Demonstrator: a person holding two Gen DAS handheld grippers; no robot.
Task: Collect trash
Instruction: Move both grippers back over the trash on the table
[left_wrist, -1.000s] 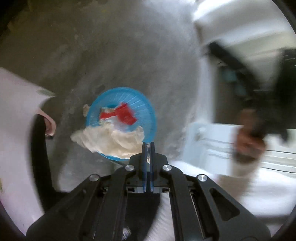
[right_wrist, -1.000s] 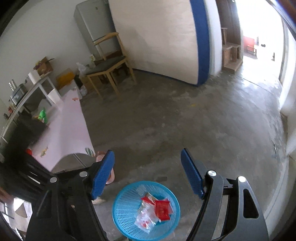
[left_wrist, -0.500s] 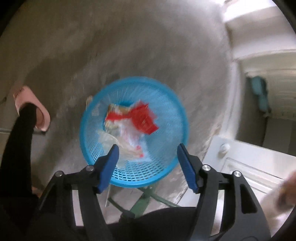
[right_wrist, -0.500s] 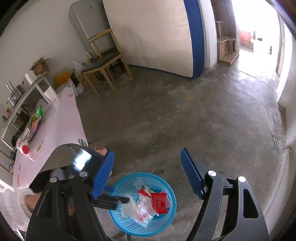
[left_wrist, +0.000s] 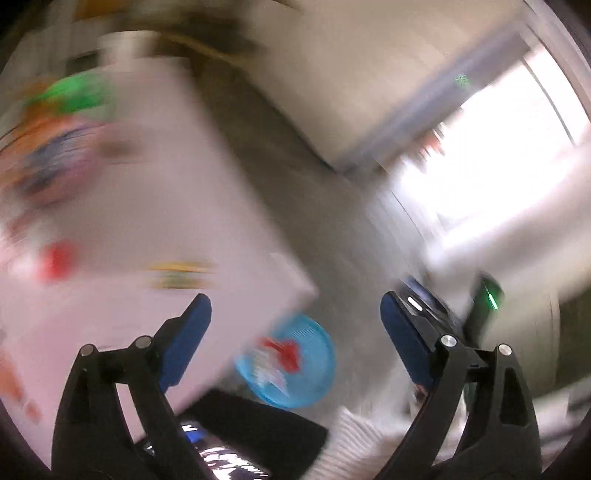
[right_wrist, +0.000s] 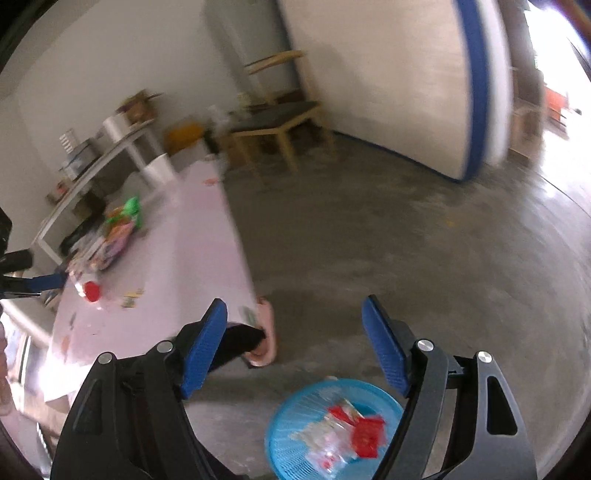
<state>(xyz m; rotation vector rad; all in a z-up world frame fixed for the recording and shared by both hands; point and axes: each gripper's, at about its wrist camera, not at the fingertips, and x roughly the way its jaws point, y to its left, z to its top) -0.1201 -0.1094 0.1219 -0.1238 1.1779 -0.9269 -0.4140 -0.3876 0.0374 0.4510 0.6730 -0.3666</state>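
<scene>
A blue mesh basket (right_wrist: 284, 435) stands on the concrete floor, with red and clear wrappers (right_wrist: 364, 435) inside it. My right gripper (right_wrist: 295, 350) hangs open above and behind the basket, nothing between its fingers. The left wrist view is heavily blurred: my left gripper (left_wrist: 295, 301) has its jaws opening wide and empty, the basket (left_wrist: 317, 384) low between them. On the pink-covered table (right_wrist: 177, 258) lie a pile of snack packets (right_wrist: 118, 229), a red cap (right_wrist: 91, 291) and a small wrapper (right_wrist: 131, 299). My left gripper's blue finger (right_wrist: 44, 282) shows at the table's left edge.
A foot in a pink slipper (right_wrist: 264, 332) and a black trouser leg stand by the table corner, close to the basket. A wooden chair (right_wrist: 280, 118), a white shelf (right_wrist: 122, 144) and a blue-edged panel (right_wrist: 476, 92) stand further back. Open floor lies to the right.
My left gripper, shut on a crumpled white piece over the basket, opened and left it there, then swung up towards the table. The right gripper turned left towards the table.
</scene>
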